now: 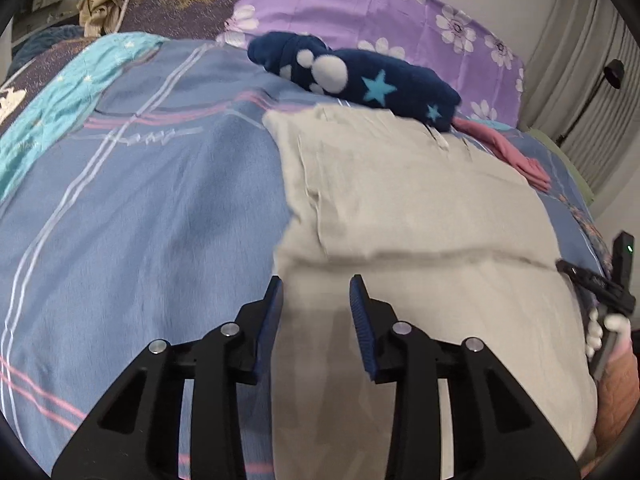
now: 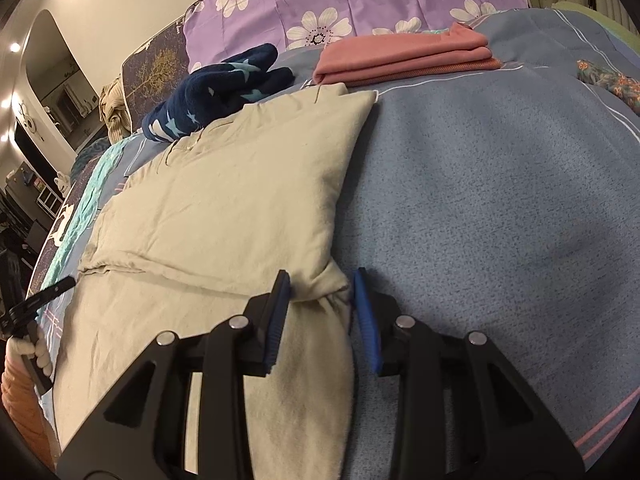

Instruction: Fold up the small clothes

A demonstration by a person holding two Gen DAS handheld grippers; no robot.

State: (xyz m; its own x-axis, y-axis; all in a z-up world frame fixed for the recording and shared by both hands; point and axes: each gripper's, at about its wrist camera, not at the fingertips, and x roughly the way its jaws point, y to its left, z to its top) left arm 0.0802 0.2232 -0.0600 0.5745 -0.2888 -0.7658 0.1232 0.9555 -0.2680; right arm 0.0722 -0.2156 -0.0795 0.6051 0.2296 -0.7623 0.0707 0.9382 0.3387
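Beige cloth on bed (both grippers gaping).

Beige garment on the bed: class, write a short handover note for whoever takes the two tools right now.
Left tool: open, fingers straddling the left edge of the beige garment, nothing clamped.
Right tool: open, a bunched fold at the garment's right edge sits between its fingers.
The garment lies on the blue bedspread with a crease running across it. The pink folded stack sits behind it; the navy star-print item is unfolded near the purple floral pillow.
Left: finish the beige fold, then the navy item.
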